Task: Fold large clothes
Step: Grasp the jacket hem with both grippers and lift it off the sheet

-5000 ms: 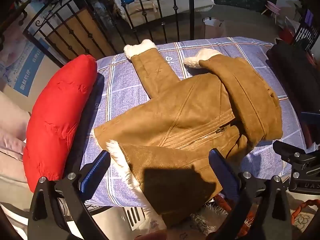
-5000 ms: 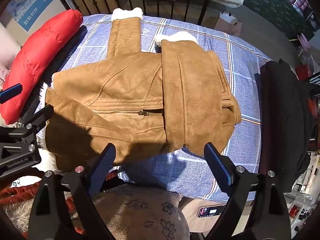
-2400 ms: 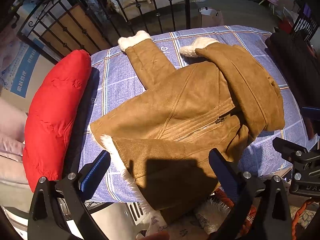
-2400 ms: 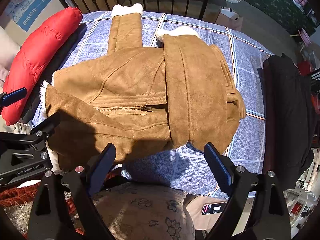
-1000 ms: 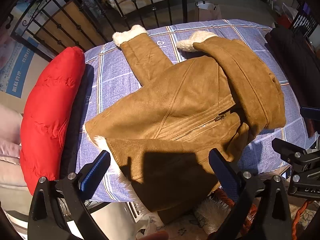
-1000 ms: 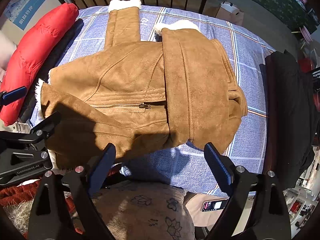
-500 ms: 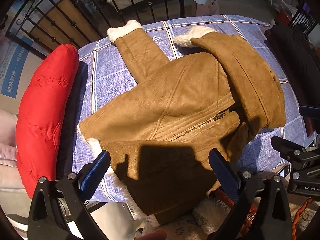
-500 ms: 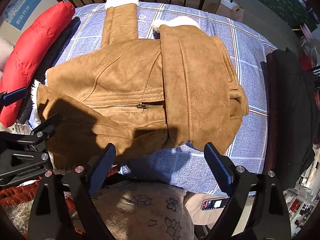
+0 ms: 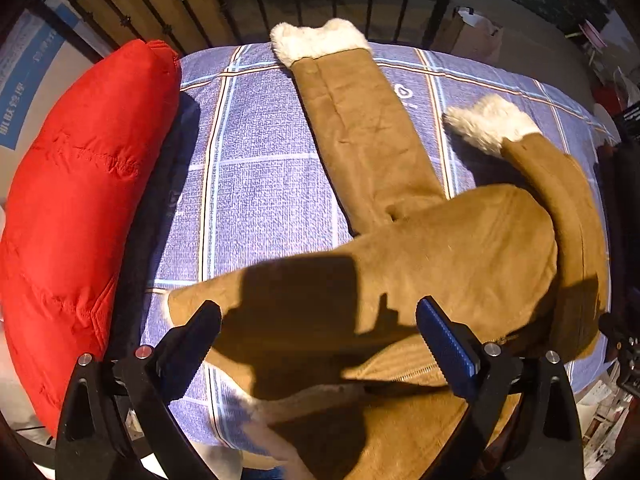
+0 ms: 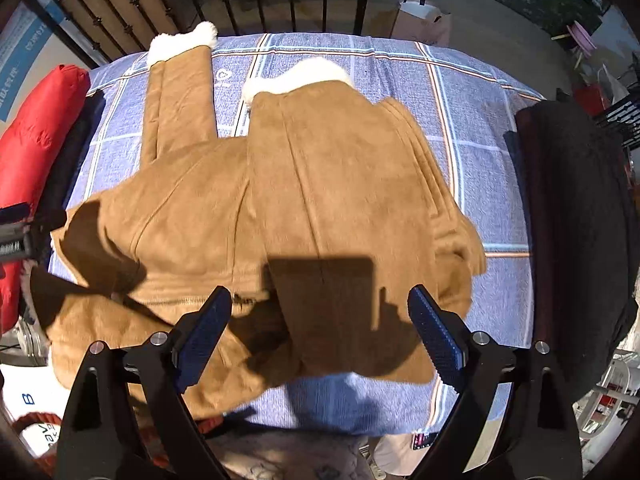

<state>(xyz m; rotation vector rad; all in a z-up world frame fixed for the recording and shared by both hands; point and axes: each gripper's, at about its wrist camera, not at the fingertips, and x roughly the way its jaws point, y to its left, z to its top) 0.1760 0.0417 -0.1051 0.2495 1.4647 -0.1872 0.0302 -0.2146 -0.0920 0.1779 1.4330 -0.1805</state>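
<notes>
Both grippers' jaws gape empty above tan jacket [image 10: 320, 184], between red coat [image 9: 72, 208] and black garment [image 10: 576, 240]

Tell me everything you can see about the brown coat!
The coat is tan and looks like suede, with fluffy white trim at both cuffs and along one edge. It lies flat on the checked blue sheet, partly folded: one sleeve stretches straight toward the black railing, while the other side is folded over the middle. A zipper runs across the front. Its near edge hangs off the bed. Both grippers hover above it, fingers wide apart, casting shadows on it.
</notes>
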